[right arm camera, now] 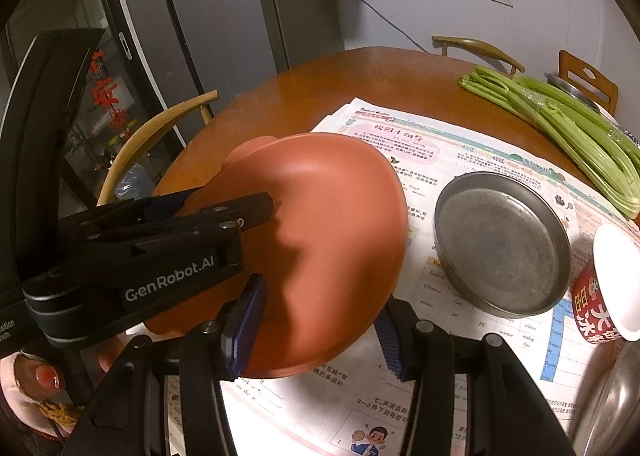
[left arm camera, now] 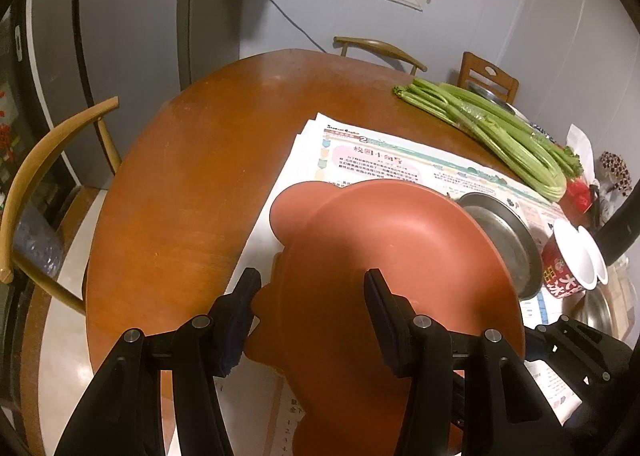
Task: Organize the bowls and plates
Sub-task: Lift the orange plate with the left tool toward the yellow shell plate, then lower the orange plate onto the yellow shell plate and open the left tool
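A terracotta plate point(left arm camera: 360, 256) with a rounded lobe on its far edge hangs tilted over the newspaper. It lies between the fingers of my left gripper point(left arm camera: 312, 274). In the right wrist view the left gripper point(right arm camera: 236, 200) is clamped on the plate's left rim, with one finger on top and one beneath. My right gripper point(right arm camera: 320, 304) grips the near edge of the same plate point(right arm camera: 320, 216), with a blue pad on either side. A round metal dish point(right arm camera: 504, 244) sits flat on the paper just right of the plate point(left arm camera: 504, 244).
Newspaper sheets point(right arm camera: 460, 144) cover the right part of the round wooden table point(left arm camera: 180, 196). A celery bunch point(right arm camera: 568, 124) lies at the back right. A red paper cup point(right arm camera: 608, 296) and a steel bowl point(right arm camera: 616, 396) stand at the right. Chairs ring the table.
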